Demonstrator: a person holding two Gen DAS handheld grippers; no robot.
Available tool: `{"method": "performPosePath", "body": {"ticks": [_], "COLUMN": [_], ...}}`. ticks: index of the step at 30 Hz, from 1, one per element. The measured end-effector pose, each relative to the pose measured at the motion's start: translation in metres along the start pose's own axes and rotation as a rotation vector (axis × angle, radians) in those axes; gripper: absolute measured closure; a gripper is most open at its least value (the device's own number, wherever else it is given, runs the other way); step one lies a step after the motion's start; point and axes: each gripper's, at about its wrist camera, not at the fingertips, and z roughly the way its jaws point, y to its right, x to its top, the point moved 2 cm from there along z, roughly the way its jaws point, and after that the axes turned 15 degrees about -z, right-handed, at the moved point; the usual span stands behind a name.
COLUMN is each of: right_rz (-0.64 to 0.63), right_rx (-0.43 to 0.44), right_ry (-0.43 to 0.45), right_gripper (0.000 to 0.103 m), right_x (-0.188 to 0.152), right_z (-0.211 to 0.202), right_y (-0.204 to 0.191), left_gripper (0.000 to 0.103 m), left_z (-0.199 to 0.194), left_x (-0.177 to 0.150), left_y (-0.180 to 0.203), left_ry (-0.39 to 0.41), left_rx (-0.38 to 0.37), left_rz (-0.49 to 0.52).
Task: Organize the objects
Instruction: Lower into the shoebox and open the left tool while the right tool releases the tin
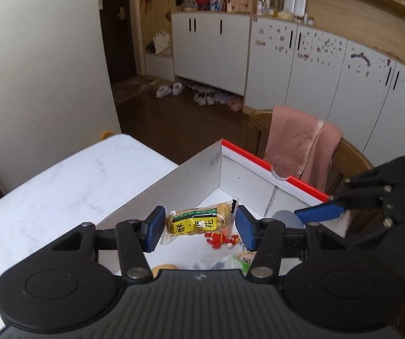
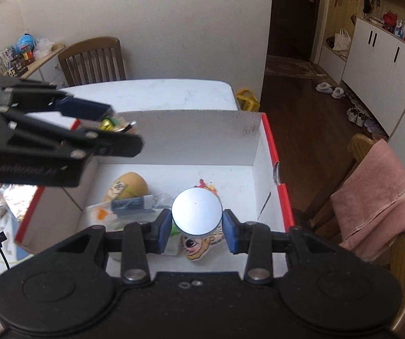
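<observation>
A white cardboard box with red rims (image 1: 247,156) (image 2: 270,141) stands on the marble table. My left gripper (image 1: 199,224) is shut on a yellow and green snack packet (image 1: 196,220) and holds it over the box; the packet also shows in the right wrist view (image 2: 112,124). My right gripper (image 2: 196,227) is shut on a grey round can (image 2: 196,212) held above the box floor; the can shows partly in the left wrist view (image 1: 287,217). Inside lie a red toy figure (image 1: 220,238), a yellow egg-shaped thing (image 2: 130,188), clear packets (image 2: 129,206) and a cartoon-face pouch (image 2: 199,245).
The white marble table (image 1: 61,186) extends left of the box. A wooden chair with a pink towel (image 1: 301,144) (image 2: 380,195) stands beside the box. Another wooden chair (image 2: 92,59) stands at the table's far side. White cabinets line the wall (image 1: 301,65).
</observation>
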Motion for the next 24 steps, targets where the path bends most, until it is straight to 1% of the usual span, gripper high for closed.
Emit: {"method": "performPosePath", "body": {"ticks": [5,11,13,20,24], "right_rz": [0.003,-0.025,-0.030,-0.043,-0.046], "right_rx": [0.025,0.032,0.027,0.028,0.024], "right_ry": [-0.030,-0.088,-0.109,-0.139,-0.152], "right_gripper": [0.065,0.065,0.065,0.065,0.065], "right_x": [-0.001,-0.002,-0.004,-0.008,-0.009], "right_z": [0.021,0.047,0.057,0.068,0.072], "right_y": [0.009,0.009,0.008,0.004,0.006], "left_gripper": [0.050,0.050,0.050,0.050,0.050], "left_z": [0.037,0.074,0.082,0.106,0.113], "left_x": [0.001,-0.003,-0.005,-0.013,-0.014], "left_y": [0.001,-0.004,-0.005,-0.011,-0.019], "left_ry": [-0.080,-0.175,-0.197,-0.271,-0.305], "left_rx": [0.042,0.093,0.099,0.141,0.135], "left_rz": [0.001,0.004,0.006,-0.008,-0.035]}}
